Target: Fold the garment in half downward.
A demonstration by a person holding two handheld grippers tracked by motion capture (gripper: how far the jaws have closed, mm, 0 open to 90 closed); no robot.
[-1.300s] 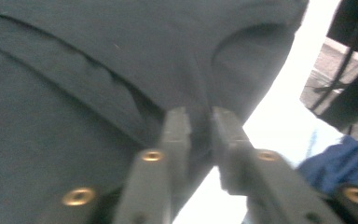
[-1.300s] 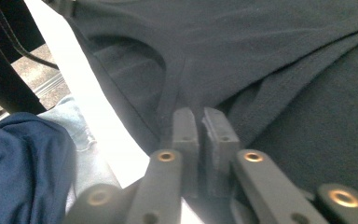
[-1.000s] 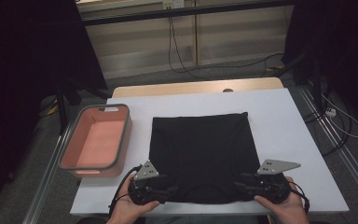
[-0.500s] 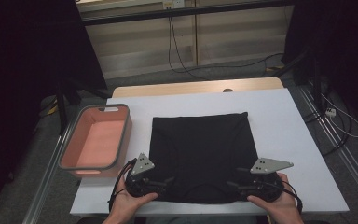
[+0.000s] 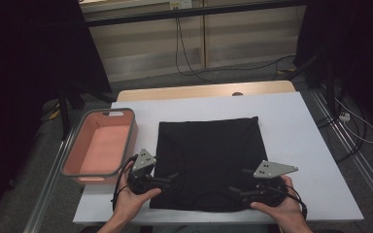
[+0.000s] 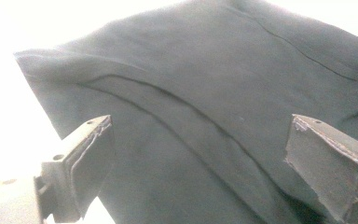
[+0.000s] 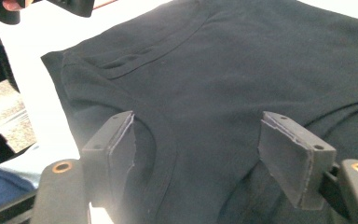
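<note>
Your black garment (image 5: 209, 162) lies flat and folded into a rough square, seams and a few shallow creases showing on its top layer. In the left gripper view (image 6: 205, 116) its near corner sits just ahead of your spread jaws, the cloth running under and between them. In the right gripper view (image 7: 223, 79) a curved seam passes between the open jaws, with cloth beneath both.
</note>
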